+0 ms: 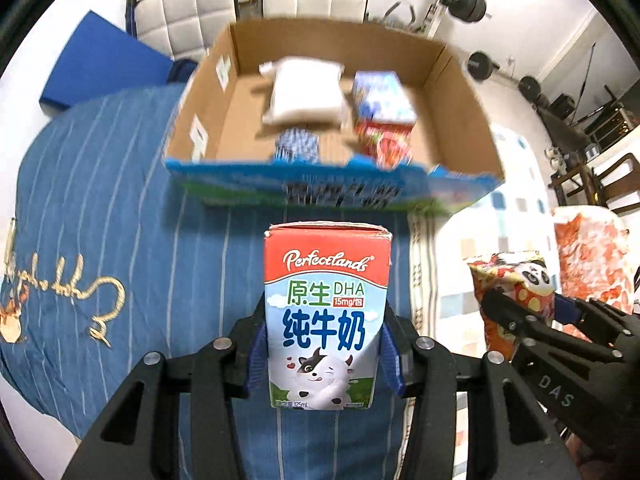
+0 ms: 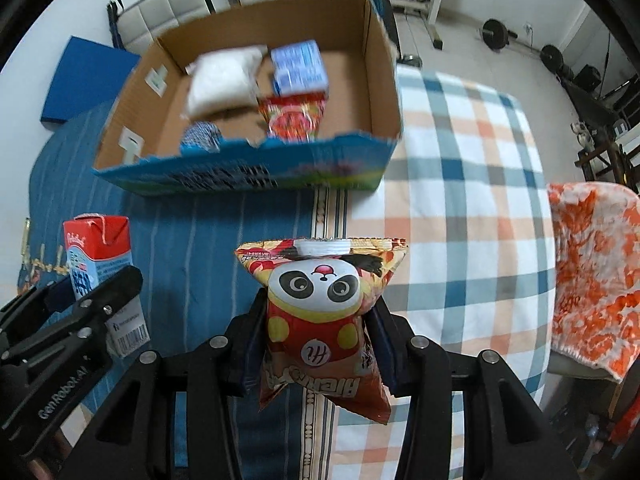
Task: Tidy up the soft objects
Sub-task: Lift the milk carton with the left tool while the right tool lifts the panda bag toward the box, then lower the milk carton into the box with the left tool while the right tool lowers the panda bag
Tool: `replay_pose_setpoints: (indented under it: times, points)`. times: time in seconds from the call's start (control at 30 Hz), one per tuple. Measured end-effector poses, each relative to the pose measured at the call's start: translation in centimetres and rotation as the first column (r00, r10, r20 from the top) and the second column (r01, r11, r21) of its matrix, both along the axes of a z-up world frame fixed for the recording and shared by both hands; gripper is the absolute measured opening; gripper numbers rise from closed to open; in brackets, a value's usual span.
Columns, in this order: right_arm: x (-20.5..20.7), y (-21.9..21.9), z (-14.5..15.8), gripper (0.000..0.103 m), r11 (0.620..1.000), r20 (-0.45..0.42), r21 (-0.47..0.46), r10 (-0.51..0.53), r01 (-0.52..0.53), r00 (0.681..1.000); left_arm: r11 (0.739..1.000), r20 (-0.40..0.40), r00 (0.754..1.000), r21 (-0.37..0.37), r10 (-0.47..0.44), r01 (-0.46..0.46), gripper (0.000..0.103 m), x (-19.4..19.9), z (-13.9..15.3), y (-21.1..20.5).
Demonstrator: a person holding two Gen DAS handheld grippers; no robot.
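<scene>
1. Left wrist view: biggest thing ahead is the cardboard box (image 1: 460, 92), open top, sitting on the cloth-covered worktop (image 1: 100, 208). It lies straight ahead of and below both tools, w/ a strip of blue striped cloth between.
2. Box already holds a white pouch (image 1: 304, 96), a blue carton (image 1: 382, 94), a red snack pack (image 1: 386, 142) & a small blue-white item (image 1: 296, 144). Free floor inside is mostly on the left half, so I'd judge that's the drop zone.
3. Milk carton (image 1: 326, 316): upright, long axis running along the left tool (image 1: 324, 356), which is pinching it on both sides near its lower half. It's lined up roughly w/ box centre.
4. Panda snack bag (image 2: 324, 312): pinched by the right tool (image 2: 316, 344) around its waist, top seam toward the box; it puffs out above the pads.
5. Which is nearer: about equal; the two tools are side by side. Left tool faces the empty left part more directly, so prob. the easier first drop. Move needed: forward over the near wall, then lower.
</scene>
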State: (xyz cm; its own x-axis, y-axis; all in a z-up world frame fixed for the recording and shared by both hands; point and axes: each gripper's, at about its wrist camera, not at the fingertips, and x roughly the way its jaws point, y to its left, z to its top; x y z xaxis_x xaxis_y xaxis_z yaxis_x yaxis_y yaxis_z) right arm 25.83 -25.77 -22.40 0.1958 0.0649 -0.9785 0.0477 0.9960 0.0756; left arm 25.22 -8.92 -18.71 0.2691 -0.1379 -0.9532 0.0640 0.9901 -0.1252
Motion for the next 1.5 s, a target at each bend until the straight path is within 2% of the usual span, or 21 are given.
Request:
replay_pose_setpoints:
  times: [0.23,0.4,0.57,0.7,0.87,0.93,1.03,1.27,1.33,1.5]
  points:
    - [0.5,-0.6,4.2,0.049,0.999,0.073,0.044,-0.013,0.010,0.997,1.000,0.069,0.998,-0.031,-0.001,0.003,0.044,0.0,3.4,0.0]
    - [1.6,-0.7,6.2,0.048,0.995,0.097,0.096,-0.020,0.010,0.995,0.998,0.082,0.997,-0.069,0.003,0.003,0.044,0.6,4.8,0.2]
    - [4.5,-0.9,7.7,0.048,0.991,0.124,0.132,-0.037,0.021,0.992,0.995,0.093,0.996,-0.104,0.009,0.001,0.044,2.9,5.8,0.3]
    - [8.3,-1.3,7.6,0.048,0.993,0.130,0.110,-0.050,0.036,0.990,0.992,0.090,0.996,-0.127,0.025,-0.013,0.044,6.3,5.9,0.9]
    - [13.8,-1.8,5.2,0.048,0.995,0.092,0.067,-0.073,0.067,0.993,0.997,0.077,0.997,-0.080,0.027,-0.021,0.044,12.2,4.8,1.8]
    - [16.2,-1.6,3.7,0.049,0.996,0.066,0.045,-0.075,0.072,0.995,0.998,0.053,0.998,-0.054,0.028,-0.025,0.044,14.5,3.5,2.2]
    - [18.7,-0.9,1.5,0.049,0.995,0.022,0.060,-0.076,0.075,0.997,0.999,-0.005,1.000,-0.029,0.030,-0.030,0.044,17.8,0.9,2.8]
    - [22.6,1.7,-5.1,0.049,0.973,-0.102,0.201,-0.092,0.111,0.990,0.999,-0.180,0.983,-0.033,0.024,-0.030,0.044,22.7,-5.9,3.3]
    - [23.3,2.5,-7.0,0.049,0.960,-0.138,0.252,-0.086,0.119,0.987,0.999,-0.214,0.976,-0.032,0.027,-0.035,0.044,23.3,-7.4,3.4]
    - [24.6,4.5,-10.5,0.048,0.943,-0.199,0.310,-0.059,0.120,0.978,0.999,-0.277,0.960,-0.024,0.039,-0.048,0.044,24.2,-10.2,3.8]
